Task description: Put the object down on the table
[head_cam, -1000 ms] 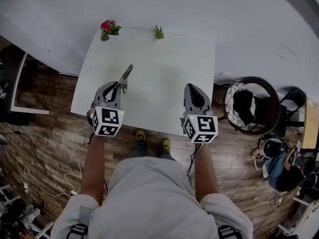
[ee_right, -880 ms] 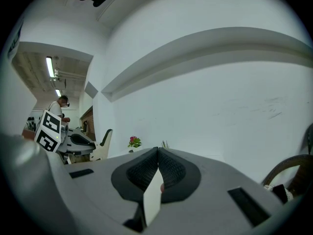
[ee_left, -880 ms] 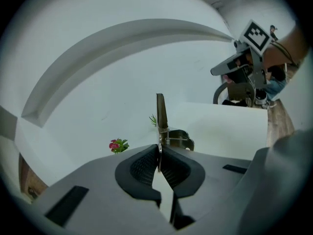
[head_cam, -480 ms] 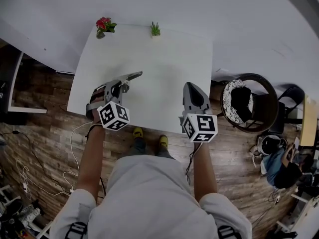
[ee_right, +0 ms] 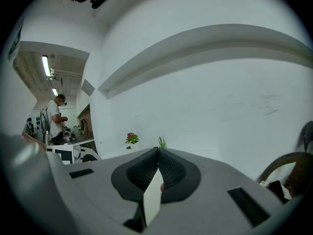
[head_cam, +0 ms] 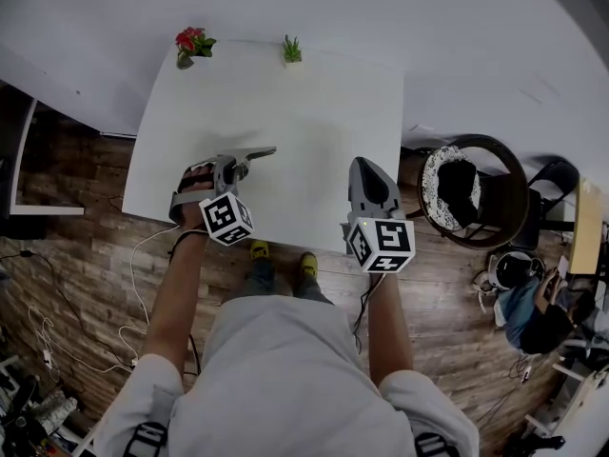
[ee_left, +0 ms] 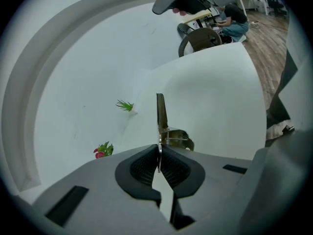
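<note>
Head view: the left gripper is hanging over the white square table, pinching a slim silvery metal tool that is pointing toward 3 o'clock, low over the tabletop.
Head view, right side: the right gripper is hanging at 3 o'clock from the left one.
Left gripper view: the pads are clamping the tool edge-on, its blade sticking out toward 12 o'clock.
Right gripper view: the pads are pressing together, gripping nothing.

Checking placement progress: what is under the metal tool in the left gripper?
Only bare white table shows under the metal tool. The fingers of the left gripper cover its rear end; contact with the table cannot be told.
</note>
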Available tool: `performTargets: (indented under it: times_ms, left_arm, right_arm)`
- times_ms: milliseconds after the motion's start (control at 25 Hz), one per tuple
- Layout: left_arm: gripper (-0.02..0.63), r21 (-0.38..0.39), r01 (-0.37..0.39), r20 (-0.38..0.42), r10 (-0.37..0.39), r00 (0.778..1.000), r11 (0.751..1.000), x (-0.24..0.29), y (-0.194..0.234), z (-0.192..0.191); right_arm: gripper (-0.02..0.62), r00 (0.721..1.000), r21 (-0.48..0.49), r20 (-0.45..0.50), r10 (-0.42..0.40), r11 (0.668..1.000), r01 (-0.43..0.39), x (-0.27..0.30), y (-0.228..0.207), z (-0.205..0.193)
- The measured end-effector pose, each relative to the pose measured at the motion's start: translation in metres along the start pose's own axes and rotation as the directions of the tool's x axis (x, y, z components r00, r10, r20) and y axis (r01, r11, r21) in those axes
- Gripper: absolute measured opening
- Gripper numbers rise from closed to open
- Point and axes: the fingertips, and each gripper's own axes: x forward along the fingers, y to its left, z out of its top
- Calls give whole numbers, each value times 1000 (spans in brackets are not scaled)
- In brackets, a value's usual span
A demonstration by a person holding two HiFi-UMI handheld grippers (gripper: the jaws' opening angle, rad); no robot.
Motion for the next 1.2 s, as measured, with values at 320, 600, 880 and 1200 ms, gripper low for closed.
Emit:
performTargets:
  times_ms: [320,600,880,1200]
  left_arm:
    - [20,82,22,-43,-18,999,996,27,-19,-4]
    - [20,92,71,-98,-62,993,993,45,-39,-7]
    - [23,116,136,-132,-120,984,984,54,-61,-3]
    - [31,123,169,-137,-151,979,978,56,-68,-1]
  right_arm:
    - [9,1000,-3,-22,-15,1000,15,2,-5,-7]
    - [9,999,-3,-47,-21,1000,21,7,-9,-17]
    - [9,998,-1,-48,-27,1000,27,6,-13,-17]
    - [9,998,9,-56,-41,999,41,1,-21,-21]
